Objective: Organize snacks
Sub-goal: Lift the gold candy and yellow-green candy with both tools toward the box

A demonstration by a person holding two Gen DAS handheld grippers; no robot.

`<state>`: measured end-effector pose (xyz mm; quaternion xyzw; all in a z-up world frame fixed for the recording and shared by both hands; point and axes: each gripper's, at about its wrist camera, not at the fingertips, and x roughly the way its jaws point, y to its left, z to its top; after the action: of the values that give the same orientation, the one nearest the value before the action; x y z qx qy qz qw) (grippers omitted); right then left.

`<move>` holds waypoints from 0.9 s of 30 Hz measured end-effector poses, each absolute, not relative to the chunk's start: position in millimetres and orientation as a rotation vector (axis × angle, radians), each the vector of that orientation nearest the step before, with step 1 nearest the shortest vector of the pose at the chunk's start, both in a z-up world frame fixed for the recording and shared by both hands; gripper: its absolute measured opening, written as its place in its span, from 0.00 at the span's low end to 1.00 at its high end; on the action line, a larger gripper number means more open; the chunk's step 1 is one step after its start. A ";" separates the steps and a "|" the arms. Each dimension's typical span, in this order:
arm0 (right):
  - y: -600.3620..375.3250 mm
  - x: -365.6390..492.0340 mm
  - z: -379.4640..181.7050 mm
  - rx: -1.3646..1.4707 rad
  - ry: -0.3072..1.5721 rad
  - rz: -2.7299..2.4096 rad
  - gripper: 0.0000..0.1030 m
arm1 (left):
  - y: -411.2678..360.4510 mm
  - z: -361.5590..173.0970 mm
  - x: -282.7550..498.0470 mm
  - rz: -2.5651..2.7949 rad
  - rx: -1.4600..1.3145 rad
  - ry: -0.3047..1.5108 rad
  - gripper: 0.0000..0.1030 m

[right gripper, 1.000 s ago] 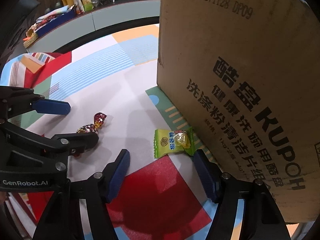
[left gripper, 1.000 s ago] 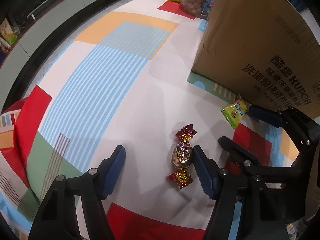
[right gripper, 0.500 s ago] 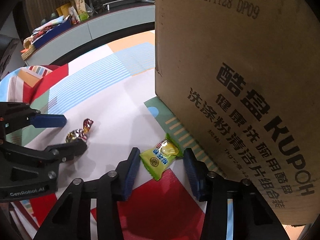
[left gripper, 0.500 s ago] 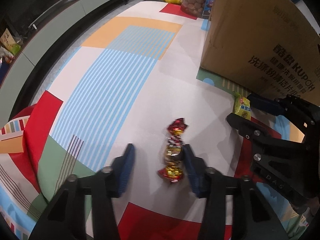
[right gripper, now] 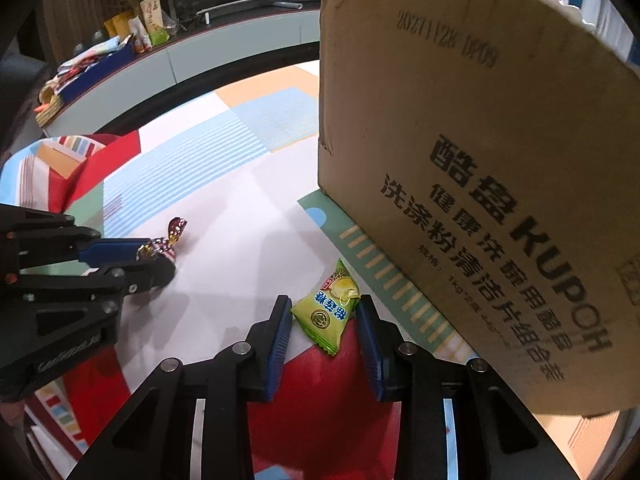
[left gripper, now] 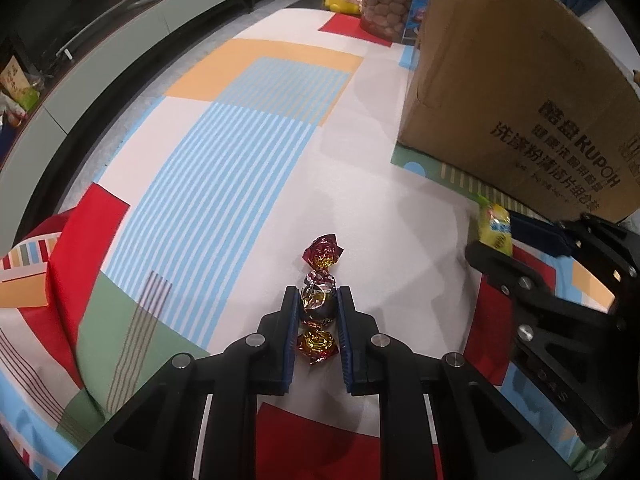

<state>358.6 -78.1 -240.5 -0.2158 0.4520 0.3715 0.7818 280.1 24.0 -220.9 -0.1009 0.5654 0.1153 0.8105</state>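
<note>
The left claw (left gripper: 318, 304) clamps the foil-wrapped candy (left gripper: 319, 305) on the patterned cloth (left gripper: 224, 184). The right claw (right gripper: 324, 312), having just been closing, pinches the green candy packet (right gripper: 326, 314) beside the cardboard box (right gripper: 480, 160).

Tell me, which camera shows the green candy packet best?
The right wrist view: the green candy packet lies whole between the right gripper pads, print readable. The left wrist view shows it only small at the edge, partly hidden by that gripper.

Pale-green low cabinet (left gripper: 100, 68) beyond patchwork tablecloth (left gripper: 240, 152)
</note>
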 end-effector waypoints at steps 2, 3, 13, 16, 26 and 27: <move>-80.1 354.8 -234.3 -0.459 0.971 0.795 0.33 | 25.8 -216.7 278.8 0.244 -0.216 1.197 0.18; -81.0 352.8 -231.2 -0.455 0.968 0.790 0.33 | 25.5 -214.3 278.3 0.243 -0.215 1.191 0.18; -94.3 330.7 -194.8 -0.391 0.947 0.717 0.33 | 28.0 -187.6 268.8 0.230 -0.210 1.134 0.18; -99.1 324.4 -183.3 -0.373 0.939 0.691 0.33 | 28.6 -179.0 264.7 0.228 -0.207 1.117 0.18; -107.8 301.4 -144.3 -0.286 0.905 0.594 0.33 | 30.8 -148.8 248.9 0.209 -0.184 1.050 0.18; -107.1 299.2 -142.7 -0.281 0.904 0.587 0.33 | 30.8 -145.5 247.3 0.206 -0.182 1.044 0.18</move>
<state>299.2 -107.1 -142.7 -0.1334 0.4288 0.2783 0.8490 247.3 30.8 -145.5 -0.0866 0.4970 0.0982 0.8578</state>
